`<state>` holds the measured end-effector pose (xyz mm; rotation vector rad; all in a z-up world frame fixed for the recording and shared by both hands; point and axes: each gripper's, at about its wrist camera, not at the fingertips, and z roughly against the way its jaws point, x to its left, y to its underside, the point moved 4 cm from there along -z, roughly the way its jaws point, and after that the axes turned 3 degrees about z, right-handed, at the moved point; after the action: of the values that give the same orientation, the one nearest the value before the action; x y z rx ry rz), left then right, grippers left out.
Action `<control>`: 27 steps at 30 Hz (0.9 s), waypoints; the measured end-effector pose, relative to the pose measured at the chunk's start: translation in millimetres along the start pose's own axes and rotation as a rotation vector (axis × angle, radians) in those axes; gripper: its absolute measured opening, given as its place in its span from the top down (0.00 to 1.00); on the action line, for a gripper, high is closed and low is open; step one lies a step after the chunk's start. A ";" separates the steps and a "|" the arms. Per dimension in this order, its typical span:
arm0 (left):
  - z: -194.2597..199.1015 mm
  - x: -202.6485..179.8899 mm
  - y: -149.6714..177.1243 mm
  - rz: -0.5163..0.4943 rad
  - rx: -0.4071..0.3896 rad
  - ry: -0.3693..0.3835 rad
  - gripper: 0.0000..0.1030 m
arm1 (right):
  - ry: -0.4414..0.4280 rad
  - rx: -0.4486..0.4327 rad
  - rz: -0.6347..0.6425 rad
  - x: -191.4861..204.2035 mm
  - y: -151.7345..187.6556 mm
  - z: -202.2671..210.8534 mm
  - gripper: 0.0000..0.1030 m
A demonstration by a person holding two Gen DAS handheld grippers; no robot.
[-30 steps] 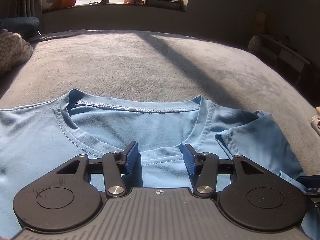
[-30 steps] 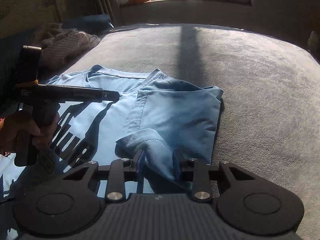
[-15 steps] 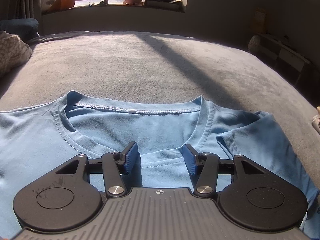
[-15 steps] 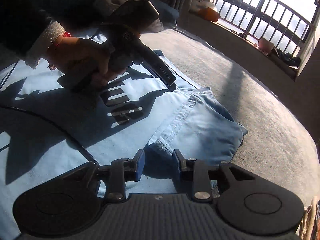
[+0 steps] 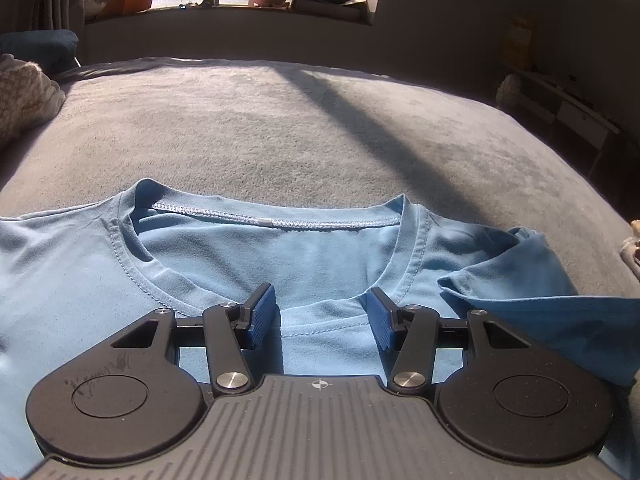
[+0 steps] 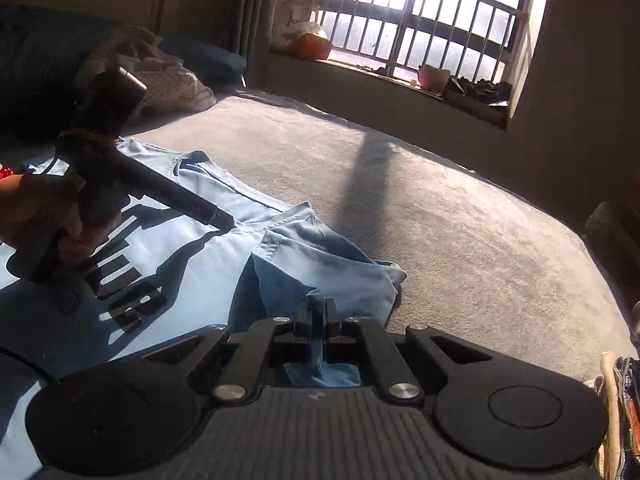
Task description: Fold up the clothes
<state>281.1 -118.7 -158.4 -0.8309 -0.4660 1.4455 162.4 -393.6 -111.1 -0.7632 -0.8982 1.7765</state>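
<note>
A light blue T-shirt (image 5: 320, 256) with a dark print lies flat on the grey bed cover (image 5: 280, 128), collar toward the window. My left gripper (image 5: 322, 318) rests open just below the front of the collar, its blue pads (image 5: 262, 316) apart over the fabric. In the right wrist view a hand (image 6: 40, 208) holds that left gripper (image 6: 216, 218) over the neckline. The right sleeve (image 6: 320, 264) is folded in over the shirt's body. My right gripper (image 6: 319, 312) is shut on the near edge of this sleeve, with cloth pinched between its pads.
A heap of patterned clothes (image 6: 168, 80) lies at the bed's far left corner. The barred window sill (image 6: 400, 76) holds pots and clutter. A low cabinet (image 5: 568, 104) stands off the bed's right side. More clothing (image 6: 618, 400) sits at the right edge.
The right gripper's jaws closed onto the folded sleeve edge, and its view swung across the shirt and rose a little. The left gripper stayed still and open at the collar.
</note>
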 end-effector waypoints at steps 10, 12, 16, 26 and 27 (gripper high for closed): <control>-0.3 -1.8 1.9 -0.009 -0.007 -0.007 0.51 | 0.183 -0.004 -1.125 -123.1 116.5 6.3 0.96; -0.1 -1.7 2.3 -0.008 -0.008 -0.009 0.51 | 0.195 -0.006 -1.122 -122.8 115.9 6.7 0.96; -1.3 -1.8 2.3 -0.007 -0.010 -0.013 0.50 | 0.307 -0.008 -1.099 -127.2 111.6 15.2 0.94; -1.5 -3.5 4.8 -0.030 -0.021 -0.017 0.50 | 0.230 0.016 -0.668 -130.1 40.9 -24.3 0.64; -1.7 -3.6 4.7 -0.030 -0.020 -0.018 0.50 | 0.191 0.028 -0.639 -132.3 31.8 -36.0 0.58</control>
<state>278.7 -122.9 -162.2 -0.8244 -0.5052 1.4237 221.1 -517.3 -143.7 -0.5339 -0.8633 1.1322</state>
